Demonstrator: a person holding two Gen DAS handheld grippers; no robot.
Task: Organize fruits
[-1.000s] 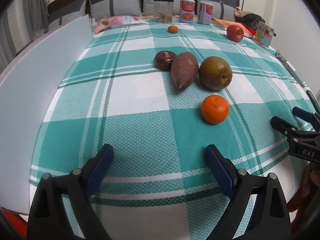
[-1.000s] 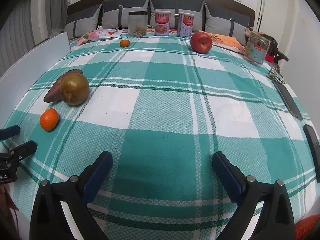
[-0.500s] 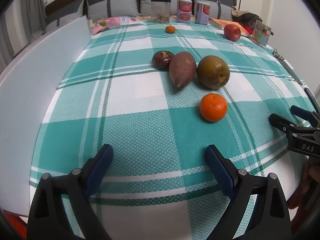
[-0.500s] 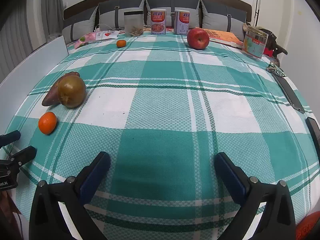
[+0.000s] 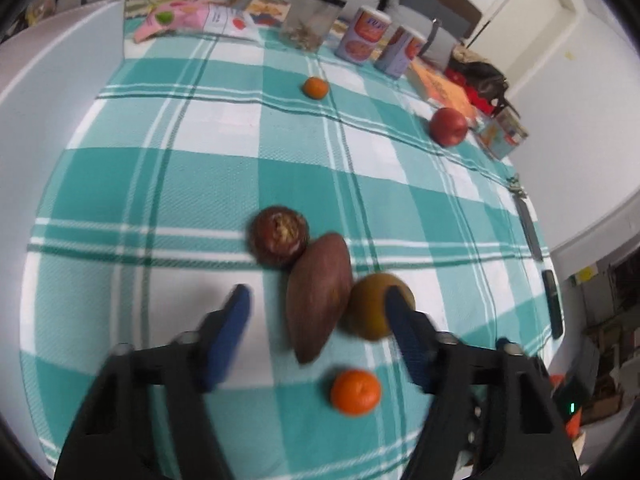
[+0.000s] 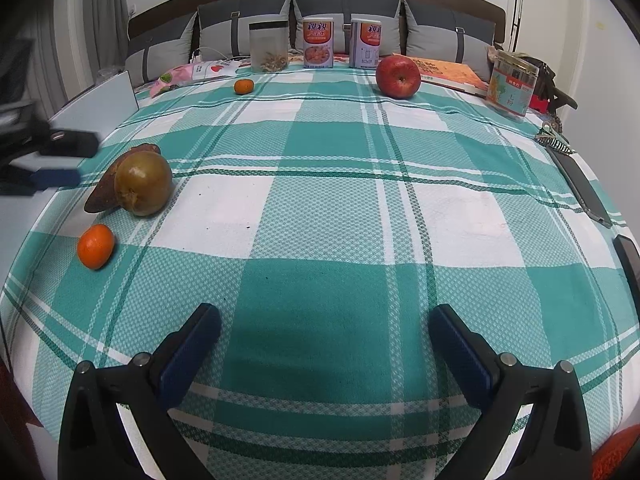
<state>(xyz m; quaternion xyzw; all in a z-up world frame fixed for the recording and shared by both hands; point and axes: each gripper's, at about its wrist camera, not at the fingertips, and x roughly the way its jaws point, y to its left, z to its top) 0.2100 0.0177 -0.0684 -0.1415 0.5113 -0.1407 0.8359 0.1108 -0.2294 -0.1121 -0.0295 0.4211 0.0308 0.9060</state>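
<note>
1. Left gripper [image 5: 318, 300], black-framed with blue pads, hangs above the cluster of fruit on the teal-and-white checked cloth [image 5: 200, 184]; its jaws have just been narrowing and stand at a middling gap, with nothing pressed between the pads.
2. Seen from the left wrist, the long reddish-brown sweet potato [image 5: 318, 300] lies between the two pads but below them, apparently untouched; the picture is blurred.
3. Right gripper [image 6: 324, 344] rests low over bare cloth with jaws wide and empty, well apart from every fruit.
4. Touching the sweet potato are the round dark-brown fruit with a cracked top [image 5: 280, 236] on its far side and the olive-brown round pear-like fruit [image 5: 376, 306] on its right; the near small orange mandarin [image 5: 355, 392] sits just beside the tip.
5. A second small mandarin [image 5: 315, 88] and the red apple [image 5: 448, 126] lie far off, near the tins [image 5: 362, 40] at the back.
6. My reading is that the step in hand is picking one piece from this cluster.
7. To do it well, settle the hand first, line the pads across the sweet potato's narrow width, and lower straight.
8. Keep the right pad clear of the pear-like fruit, which would likely roll if nudged.
9. Close gently at the thick middle, since the tapered ends may slip.
</note>
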